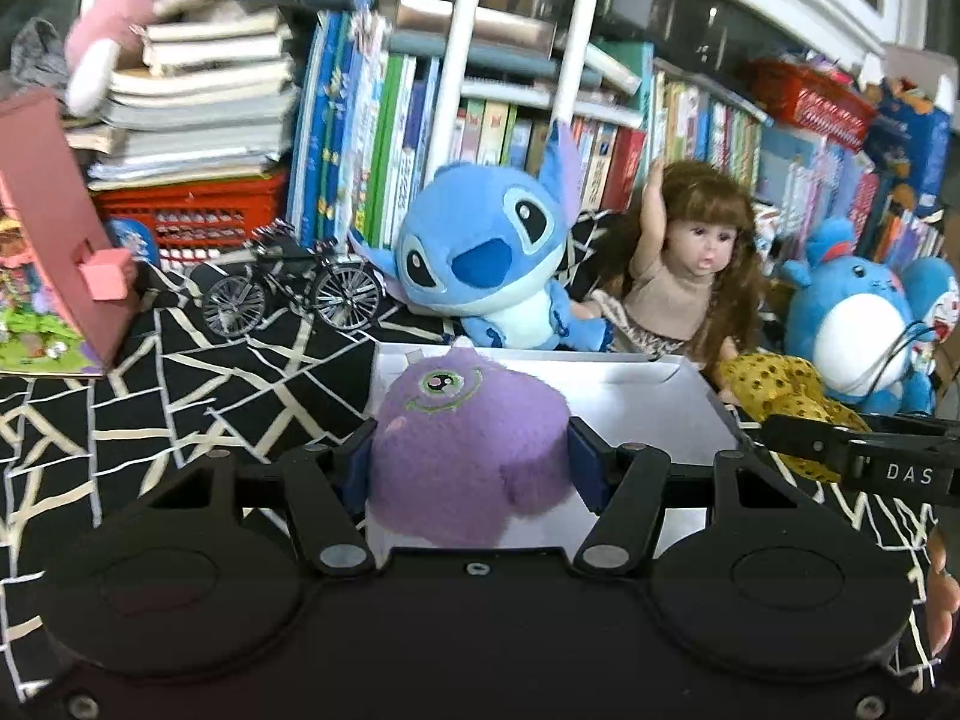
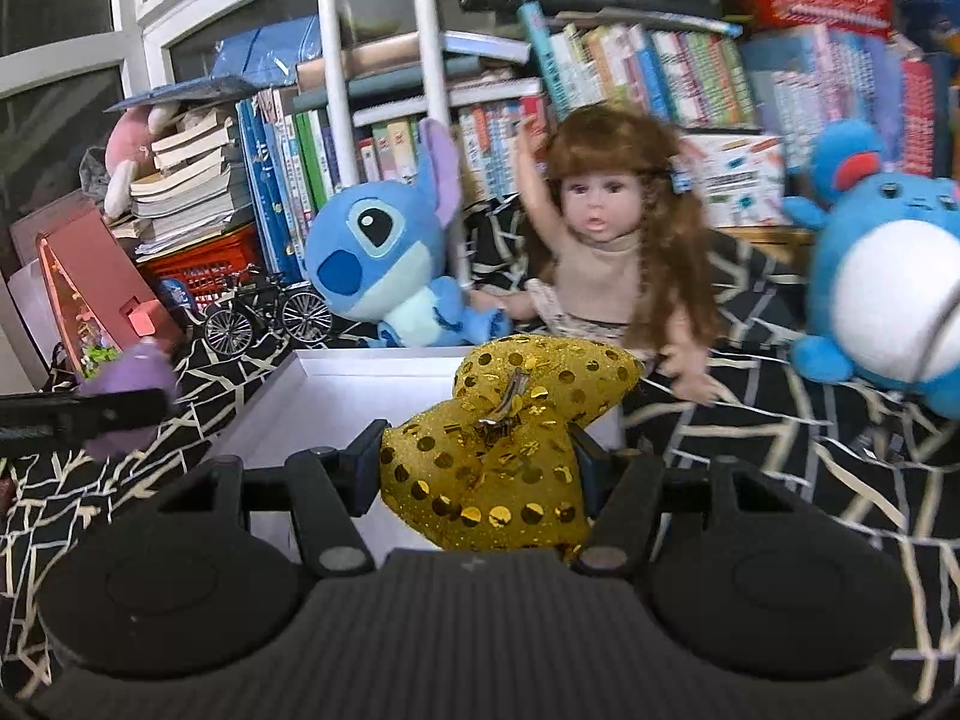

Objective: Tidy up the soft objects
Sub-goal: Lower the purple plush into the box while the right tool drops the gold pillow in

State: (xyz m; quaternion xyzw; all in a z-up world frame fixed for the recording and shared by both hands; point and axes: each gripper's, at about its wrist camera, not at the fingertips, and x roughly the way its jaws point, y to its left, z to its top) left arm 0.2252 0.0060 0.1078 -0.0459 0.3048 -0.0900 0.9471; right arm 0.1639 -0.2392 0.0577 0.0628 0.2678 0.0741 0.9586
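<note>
While both toys are held above the white box [image 1: 660, 396], the step in hand is judged to be the carry toward it, with nothing yet set down inside. The left gripper [image 1: 471, 459] is clenched on a purple plush [image 1: 468, 438], its blue pads pressed into the fur at 9 and 3 o'clock. In the left wrist view the plush hangs over the box's near left part. The right gripper [image 2: 483, 468] is clamped on a gold sequined bow [image 2: 510, 438], pinched at its lower lobe, and in the right wrist view the bow is seen over the near right edge of the box [image 2: 336, 384]. The box floor looks bare where it shows.

Beyond the box, at 12 o'clock, a blue plush [image 1: 486, 252] and a doll [image 1: 684, 276] sit on the patterned cloth [image 1: 180, 384]; a round blue plush [image 2: 882, 294] is at 2 o'clock in the right view.

The next move is judged to call for lowering each toy inside the walls, apart from one another, before the jaws are let go. The 3 seated toys are not yet boxed.
</note>
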